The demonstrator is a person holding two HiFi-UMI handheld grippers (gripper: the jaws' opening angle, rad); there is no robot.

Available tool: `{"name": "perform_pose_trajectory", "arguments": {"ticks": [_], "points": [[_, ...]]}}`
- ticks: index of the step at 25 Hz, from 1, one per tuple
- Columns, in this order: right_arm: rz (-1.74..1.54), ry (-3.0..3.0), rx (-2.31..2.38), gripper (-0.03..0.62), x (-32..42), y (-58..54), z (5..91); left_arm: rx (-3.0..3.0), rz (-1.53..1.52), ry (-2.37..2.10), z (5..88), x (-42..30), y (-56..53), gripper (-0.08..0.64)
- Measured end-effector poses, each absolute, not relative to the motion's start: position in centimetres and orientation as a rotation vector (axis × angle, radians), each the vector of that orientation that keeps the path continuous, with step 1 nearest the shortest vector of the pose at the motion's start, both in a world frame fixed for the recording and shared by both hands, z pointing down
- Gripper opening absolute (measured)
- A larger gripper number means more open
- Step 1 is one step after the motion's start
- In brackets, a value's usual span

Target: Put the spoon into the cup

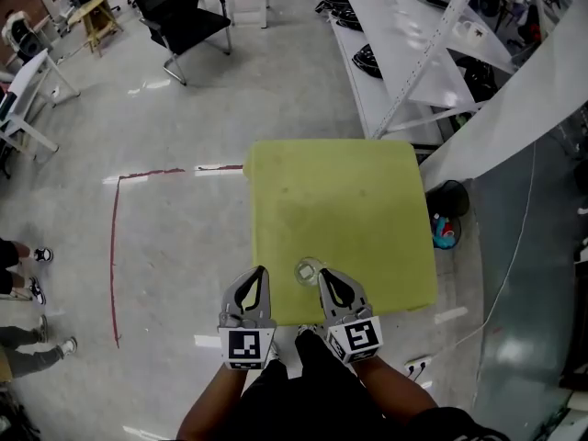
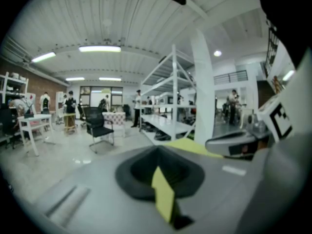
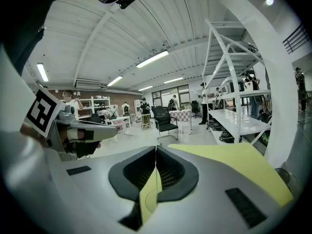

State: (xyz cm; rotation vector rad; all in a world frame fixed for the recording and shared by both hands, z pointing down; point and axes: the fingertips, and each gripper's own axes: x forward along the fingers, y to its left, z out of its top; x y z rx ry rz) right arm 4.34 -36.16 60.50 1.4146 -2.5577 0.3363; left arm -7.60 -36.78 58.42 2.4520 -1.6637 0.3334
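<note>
- Clear cup point(image 1: 309, 270): one, upright on the yellow-green table point(image 1: 340, 200), close to its near edge. It is too small in the head view to tell what is inside.
- Spoon: not to be made out in any view, in the cup or on the table.
- Left gripper point(image 1: 261, 272): just left of the cup, over the table's near edge. In its own view the jaws are pressed together with nothing between them.
- Right gripper point(image 1: 323, 274): just right of the cup, near it but seemingly apart. Its jaws also meet tip to tip, gripping nothing.
- Dark bin point(image 1: 450, 198): one, on the floor at the table's right side. Blue and red bits point(image 1: 443, 231) show just near of it; whether they lie inside I cannot tell.
- Count: one table, one cup, two grippers, each with one marker cube.
- Black chair point(image 1: 184, 12): one, far left on the grey floor.
- White shelves point(image 1: 404, 53): far right, past the table.
- Red line point(image 1: 115, 246): on the floor, left of the table.
</note>
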Motion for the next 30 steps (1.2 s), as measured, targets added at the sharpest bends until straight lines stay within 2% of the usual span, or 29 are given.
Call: {"name": "perform_pose_trajectory", "arguments": {"ticks": [7,18,30], "points": [[0.407,-2.481,1.360,0.011,4.0,-36.3,65.2,2.427,0.454,-1.656,60.8,-8.6,-36.6,0.006],[0.444,-2.411,1.377,0.012,4.5,-36.2,68.5,2.401,0.434,-1.608,61.5,-7.2,-36.1,0.007],[0.425,-2.421,1.416,0.058,5.1,-35.7,67.0,2.411,0.427,-1.579,61.4,-6.9,-34.8,0.006]]}}
